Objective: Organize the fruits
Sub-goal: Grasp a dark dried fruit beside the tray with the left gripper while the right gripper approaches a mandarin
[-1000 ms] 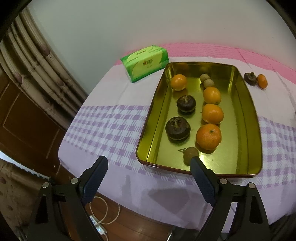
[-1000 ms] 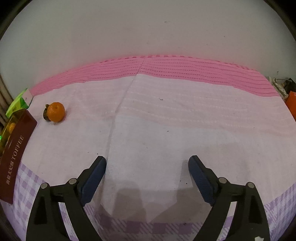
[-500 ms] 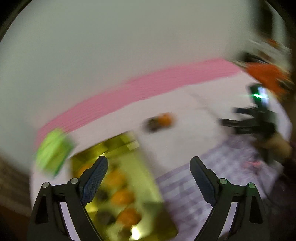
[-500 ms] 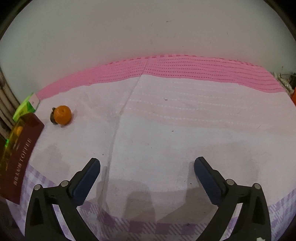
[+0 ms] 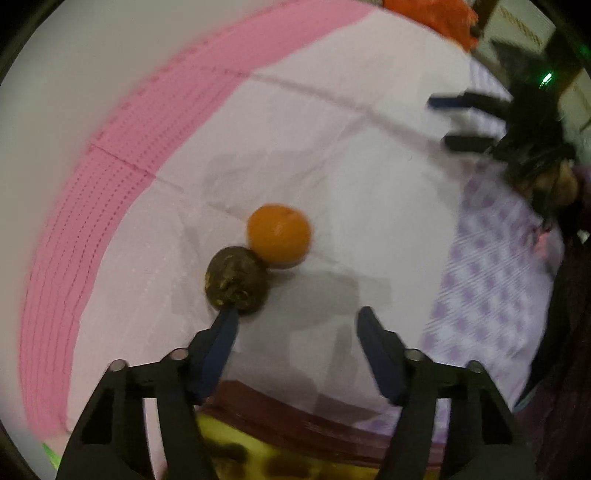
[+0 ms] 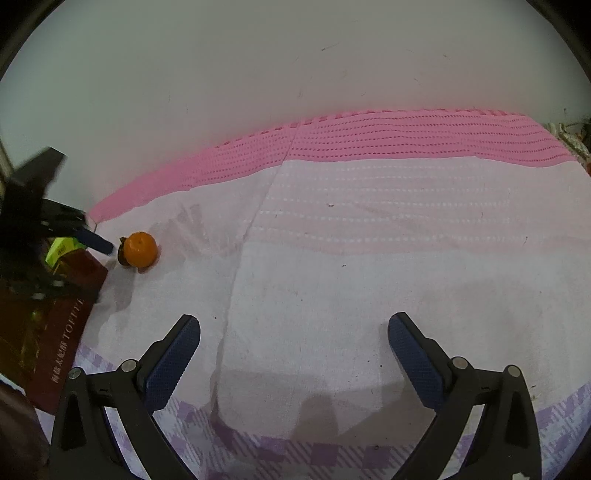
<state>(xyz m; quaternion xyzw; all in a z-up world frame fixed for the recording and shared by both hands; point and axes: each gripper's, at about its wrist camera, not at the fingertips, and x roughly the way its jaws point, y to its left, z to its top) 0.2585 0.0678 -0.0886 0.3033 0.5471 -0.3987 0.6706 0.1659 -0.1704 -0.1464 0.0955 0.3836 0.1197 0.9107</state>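
An orange mandarin (image 5: 279,234) and a dark brown fruit (image 5: 236,280) lie touching on the pale cloth, just beyond the tray's dark red rim (image 5: 295,417). My left gripper (image 5: 295,317) is open, close above them; its left fingertip (image 5: 227,321) is at the brown fruit. The mandarin also shows in the right wrist view (image 6: 139,249), with the left gripper (image 6: 98,243) beside it. My right gripper (image 6: 293,328) is open and empty over bare cloth, and shows far right in the left wrist view (image 5: 458,120).
The gold tray with a dark red side (image 6: 59,343) holds several fruits, blurred at the bottom of the left wrist view. A green tissue box (image 6: 61,251) sits behind it. A pink band (image 6: 369,136) runs along the wall. An orange object (image 5: 432,14) lies far back.
My left gripper has swung from over the tray to the mandarin and brown fruit and come close to them. The right gripper has moved slightly, still open.
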